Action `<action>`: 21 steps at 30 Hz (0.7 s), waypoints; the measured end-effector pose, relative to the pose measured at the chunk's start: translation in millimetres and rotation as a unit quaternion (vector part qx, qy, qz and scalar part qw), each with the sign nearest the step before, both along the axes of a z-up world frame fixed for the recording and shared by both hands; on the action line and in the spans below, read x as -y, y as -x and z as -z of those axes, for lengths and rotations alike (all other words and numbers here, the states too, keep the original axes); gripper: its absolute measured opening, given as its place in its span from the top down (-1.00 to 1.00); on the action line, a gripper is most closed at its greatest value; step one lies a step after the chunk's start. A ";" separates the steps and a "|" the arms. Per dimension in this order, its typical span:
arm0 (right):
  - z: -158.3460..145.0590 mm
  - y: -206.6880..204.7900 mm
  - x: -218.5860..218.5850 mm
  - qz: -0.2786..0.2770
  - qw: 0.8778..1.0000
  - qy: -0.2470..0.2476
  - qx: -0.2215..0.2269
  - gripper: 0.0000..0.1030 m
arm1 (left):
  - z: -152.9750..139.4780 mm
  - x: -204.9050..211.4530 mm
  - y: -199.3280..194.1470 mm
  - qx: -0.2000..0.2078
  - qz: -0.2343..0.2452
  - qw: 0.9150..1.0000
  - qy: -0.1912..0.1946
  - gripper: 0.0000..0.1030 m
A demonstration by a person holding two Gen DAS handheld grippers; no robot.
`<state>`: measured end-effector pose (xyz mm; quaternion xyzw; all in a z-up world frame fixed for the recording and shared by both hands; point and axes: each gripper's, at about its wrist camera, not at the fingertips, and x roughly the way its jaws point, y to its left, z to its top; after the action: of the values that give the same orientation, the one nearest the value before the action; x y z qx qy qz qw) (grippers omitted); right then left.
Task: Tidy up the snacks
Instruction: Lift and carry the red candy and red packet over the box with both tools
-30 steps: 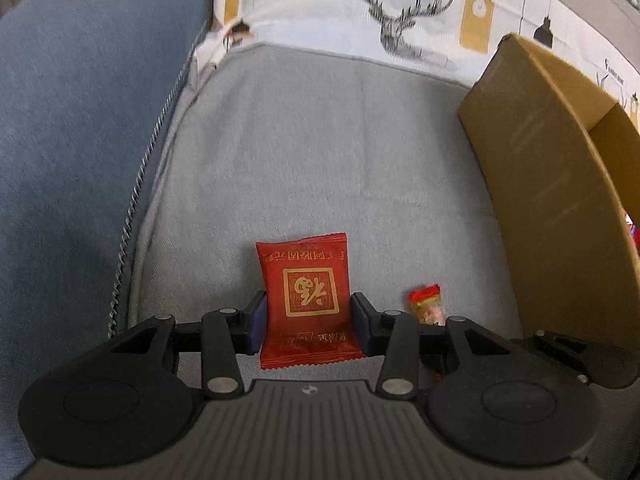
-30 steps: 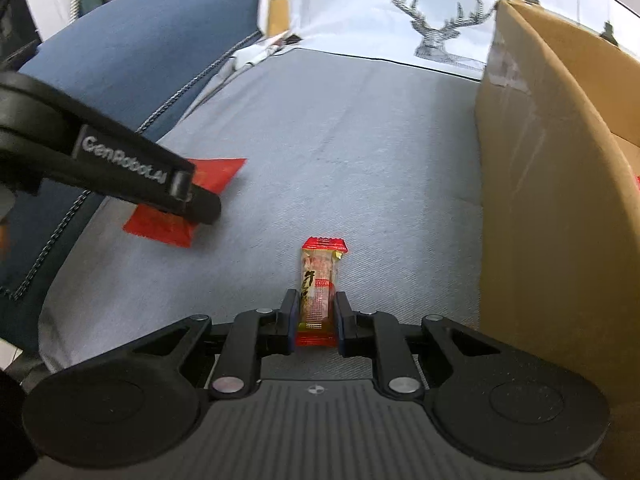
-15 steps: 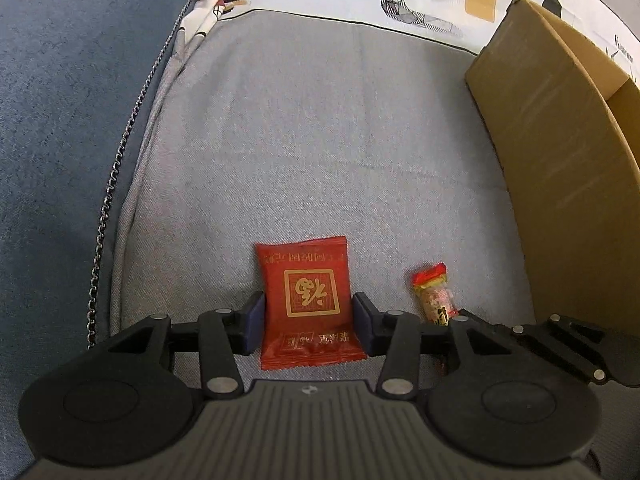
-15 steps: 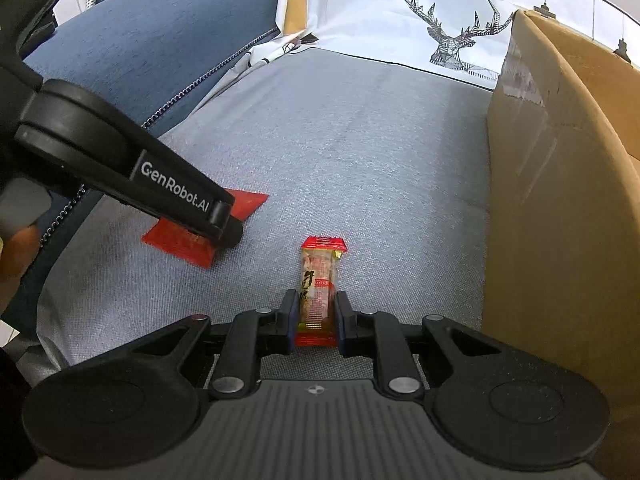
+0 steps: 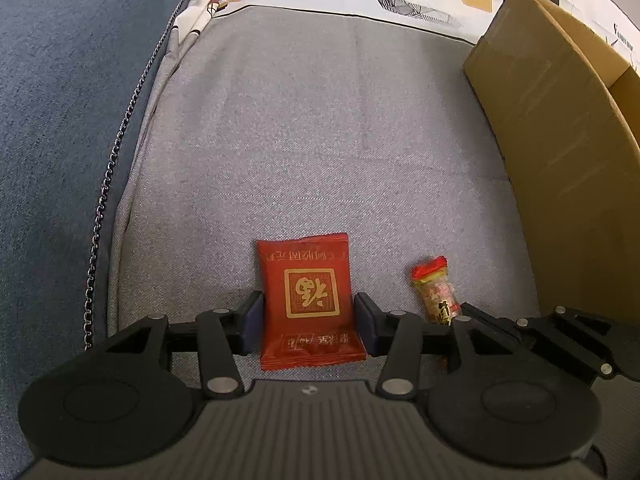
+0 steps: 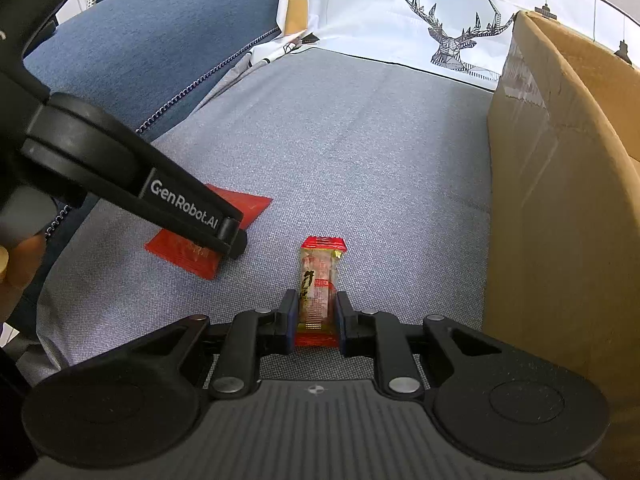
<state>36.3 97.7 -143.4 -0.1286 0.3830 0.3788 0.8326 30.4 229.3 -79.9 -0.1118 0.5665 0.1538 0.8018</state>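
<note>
My left gripper is shut on a flat red snack packet with gold print, held over the grey sofa cushion. My right gripper is shut on a small clear candy bar with red ends. In the left wrist view that candy bar sits just right of the packet, with the right gripper's linkage below it. In the right wrist view the left gripper covers part of the red packet. A cardboard box stands at the right, also in the right wrist view.
A blue sofa armrest rises at the left, edged by a beaded cord. A white cloth with a deer print hangs along the back. The box wall stands close to the right gripper's right side.
Both grippers have risen with their snacks, so the cushion looks farther away. The left gripper looms larger in the right wrist view. Both grips are unchanged.
</note>
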 end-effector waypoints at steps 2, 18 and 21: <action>-0.2 0.5 -0.8 -0.001 1.000 0.001 0.001 0.61 | -0.3 0.7 0.1 -0.001 0.000 1.000 -0.001 -0.03; -16.3 0.2 2.2 0.016 1.000 -0.019 0.011 0.65 | -6.7 -0.1 -0.1 0.019 -0.006 1.000 -0.007 0.06; -30.4 0.0 5.4 0.024 0.999 -0.042 0.013 0.65 | -19.6 -5.9 4.1 0.058 -0.025 0.998 0.004 0.07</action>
<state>36.2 92.3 -113.1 -0.0891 0.3584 0.3726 0.8513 26.3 235.2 -60.2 -0.1378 0.5163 0.1648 0.8290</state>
